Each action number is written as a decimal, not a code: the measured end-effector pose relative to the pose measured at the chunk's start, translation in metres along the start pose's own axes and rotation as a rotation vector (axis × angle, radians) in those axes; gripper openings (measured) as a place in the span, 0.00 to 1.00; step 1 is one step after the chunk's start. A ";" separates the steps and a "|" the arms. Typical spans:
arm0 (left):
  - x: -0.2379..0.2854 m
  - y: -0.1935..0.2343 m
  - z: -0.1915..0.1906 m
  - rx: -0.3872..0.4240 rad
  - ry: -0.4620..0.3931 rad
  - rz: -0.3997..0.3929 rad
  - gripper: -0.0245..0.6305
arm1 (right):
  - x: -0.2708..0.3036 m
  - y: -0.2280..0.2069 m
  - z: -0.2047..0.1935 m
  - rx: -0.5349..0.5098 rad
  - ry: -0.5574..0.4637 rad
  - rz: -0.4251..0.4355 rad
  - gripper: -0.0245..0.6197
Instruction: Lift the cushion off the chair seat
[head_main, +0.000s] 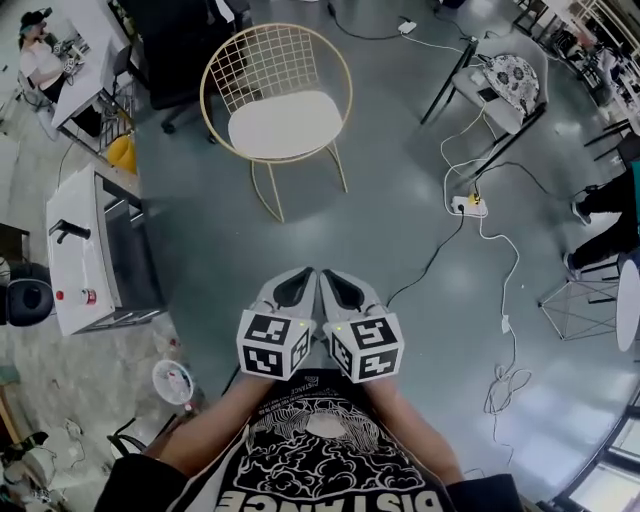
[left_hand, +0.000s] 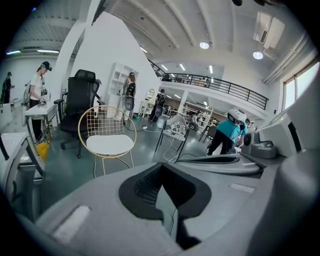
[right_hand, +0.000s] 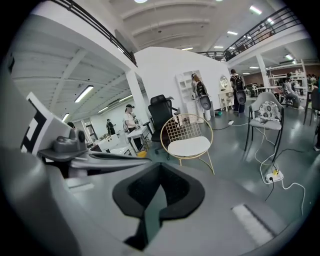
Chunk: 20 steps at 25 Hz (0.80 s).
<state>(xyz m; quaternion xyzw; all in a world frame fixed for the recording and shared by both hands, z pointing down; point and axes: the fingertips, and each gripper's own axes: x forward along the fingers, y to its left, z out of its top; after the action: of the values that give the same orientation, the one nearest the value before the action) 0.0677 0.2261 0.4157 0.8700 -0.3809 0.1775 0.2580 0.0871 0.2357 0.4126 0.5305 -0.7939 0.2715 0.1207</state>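
the white cushion lies flat on the seat of the gold wire chair, well apart from both grippers, across the grey floor. the left gripper and right gripper are just beside each other, pointing toward the chair, each with its jaws together and nothing between them

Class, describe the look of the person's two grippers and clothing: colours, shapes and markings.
The left gripper and right gripper have pale grey, tapering shells with black pads inside. Each carries a white cube with black square markers at its back. No cables show. The person wears a black T-shirt with white print.
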 end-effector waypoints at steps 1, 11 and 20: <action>0.007 0.001 0.004 -0.004 0.003 0.008 0.03 | 0.004 -0.006 0.004 0.003 0.004 0.008 0.04; 0.071 -0.004 0.039 -0.009 0.014 0.113 0.03 | 0.030 -0.068 0.038 0.012 0.026 0.124 0.04; 0.093 -0.001 0.062 -0.015 -0.014 0.183 0.03 | 0.040 -0.092 0.059 -0.015 0.035 0.186 0.04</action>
<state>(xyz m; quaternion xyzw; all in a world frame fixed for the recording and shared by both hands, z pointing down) 0.1354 0.1378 0.4127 0.8309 -0.4618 0.1911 0.2447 0.1598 0.1451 0.4111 0.4489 -0.8395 0.2845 0.1128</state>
